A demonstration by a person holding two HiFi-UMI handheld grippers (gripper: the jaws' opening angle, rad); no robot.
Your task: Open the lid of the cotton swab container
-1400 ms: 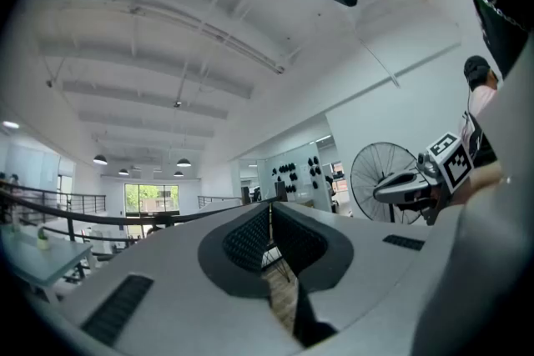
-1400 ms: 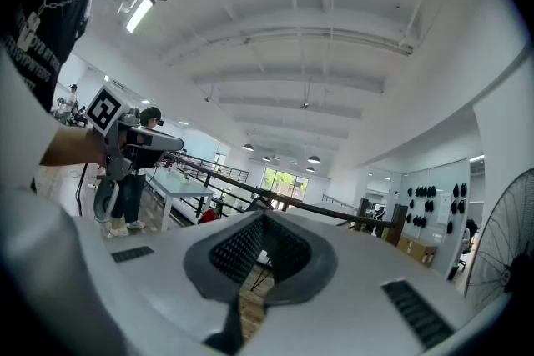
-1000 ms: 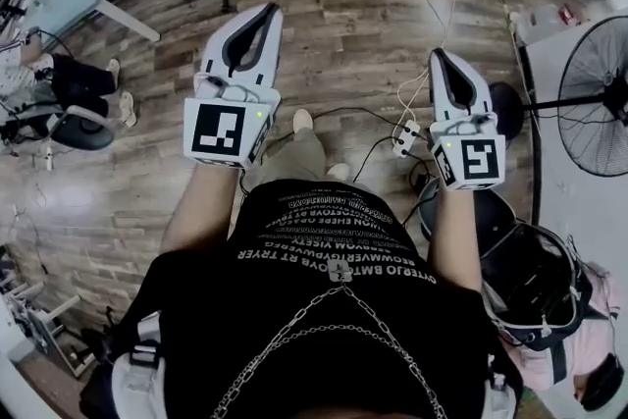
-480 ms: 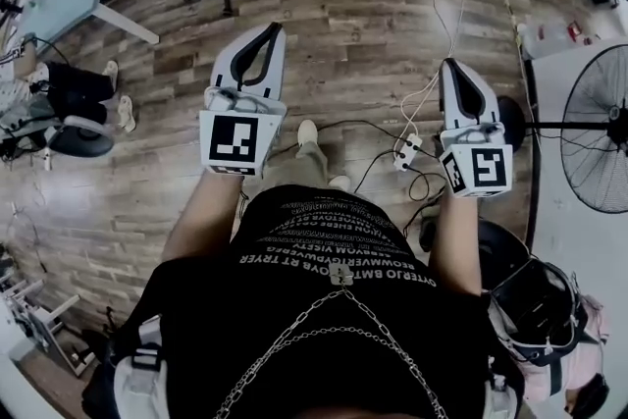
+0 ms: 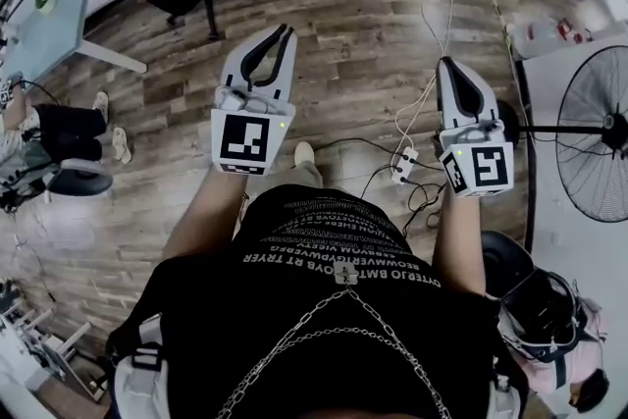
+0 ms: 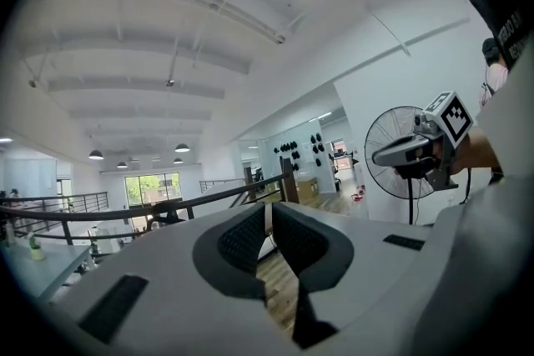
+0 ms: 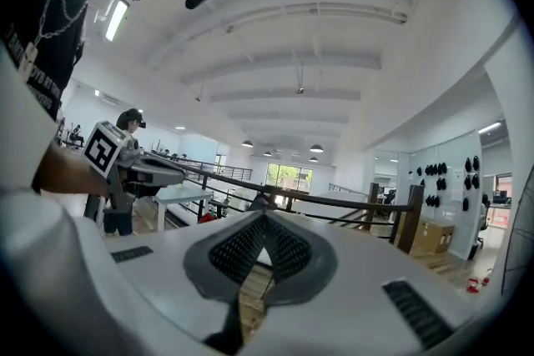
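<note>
Head view shows the left gripper (image 5: 283,32) and right gripper (image 5: 444,64) pressed together, empty, over wooden floor (image 5: 363,25); no container appears anywhere, so its direction cannot be told.

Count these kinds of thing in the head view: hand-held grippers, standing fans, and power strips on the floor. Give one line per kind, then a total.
Hand-held grippers: 2 (left gripper, right gripper)
standing fan: 1
power strip: 1
Total: 4
</note>
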